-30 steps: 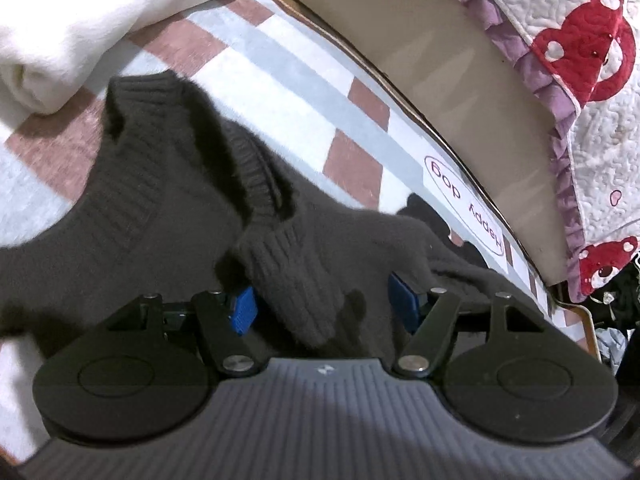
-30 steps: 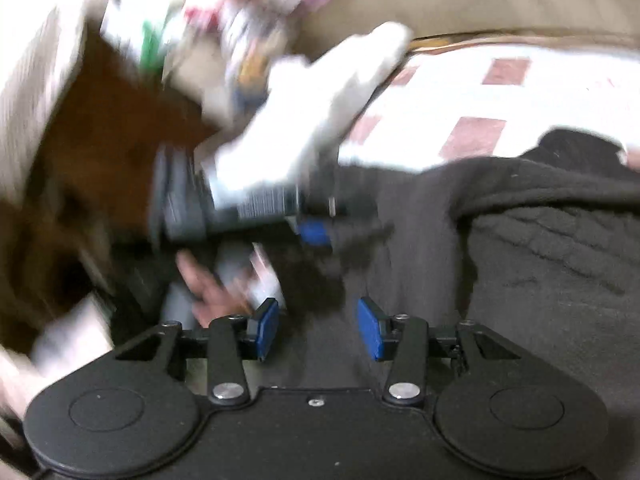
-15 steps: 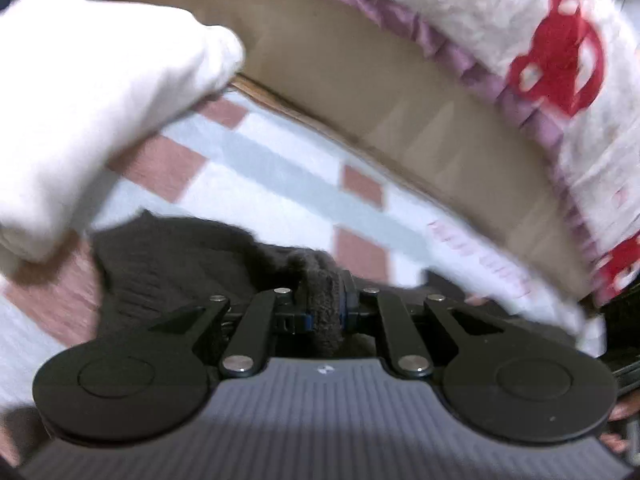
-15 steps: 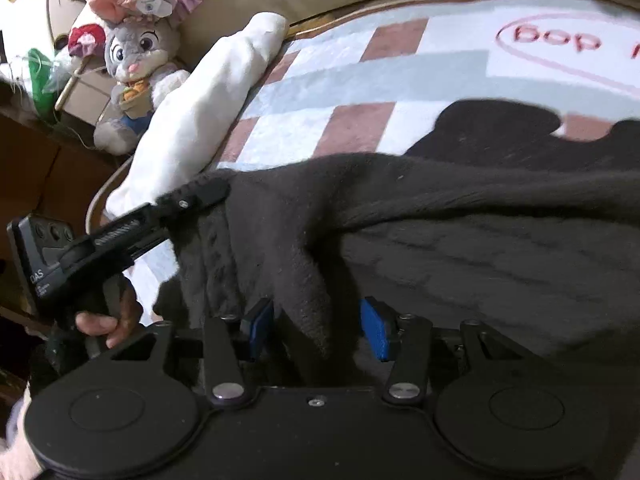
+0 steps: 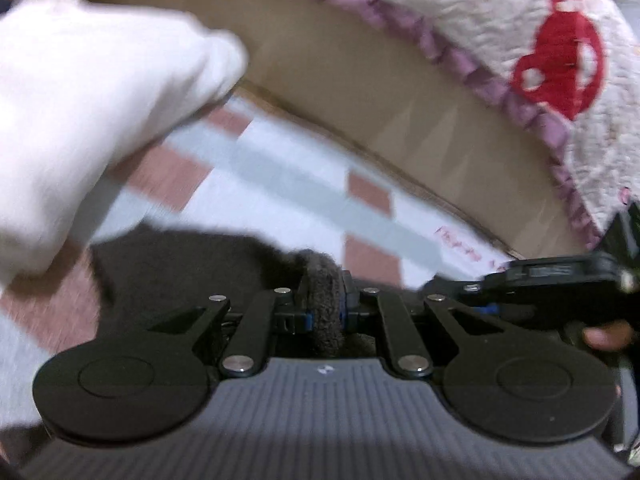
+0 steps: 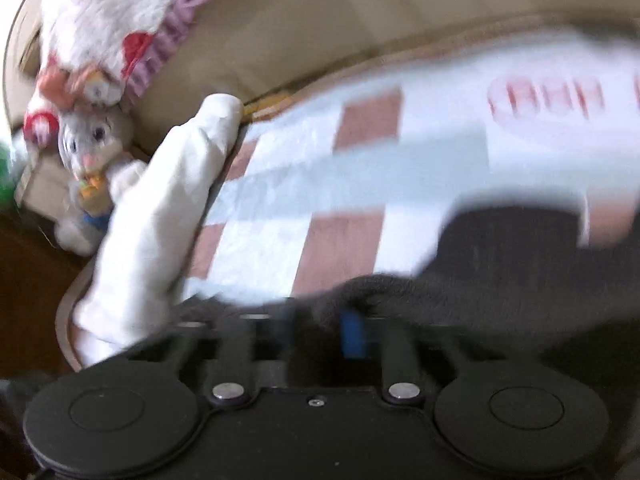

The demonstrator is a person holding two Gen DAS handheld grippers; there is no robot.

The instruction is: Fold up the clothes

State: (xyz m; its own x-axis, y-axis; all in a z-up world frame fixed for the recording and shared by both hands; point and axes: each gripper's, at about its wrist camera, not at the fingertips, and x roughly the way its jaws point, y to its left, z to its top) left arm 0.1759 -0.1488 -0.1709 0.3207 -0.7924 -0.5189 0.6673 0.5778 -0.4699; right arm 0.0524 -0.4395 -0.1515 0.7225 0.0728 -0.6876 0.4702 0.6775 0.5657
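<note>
A dark grey knit sweater (image 5: pixel 192 264) lies on the checked bed cover (image 5: pixel 304 184). My left gripper (image 5: pixel 322 300) is shut on a thick fold of it, which bulges up between the blue pads. In the blurred right wrist view the sweater (image 6: pixel 500 280) spreads across the lower right. My right gripper (image 6: pixel 318 328) is closing on its raised edge, and dark fabric fills the gap beside the blue pad (image 6: pixel 353 334). The right gripper's black body (image 5: pixel 560 274) shows at the right of the left wrist view, held by a person's fingers (image 5: pixel 604 336).
A rolled white blanket (image 5: pixel 80 120) lies along the left of the bed (image 6: pixel 160 208). A tan padded bed rim (image 5: pixel 360 92) curves behind, with a quilted pillow with red bear prints (image 5: pixel 560 52) above it. A plush rabbit (image 6: pixel 92 148) sits beyond the left rim.
My left gripper closed on the sweater fold and has tilted upward with it. My right gripper swung across to the sweater's edge and its jaws narrowed around the fabric.
</note>
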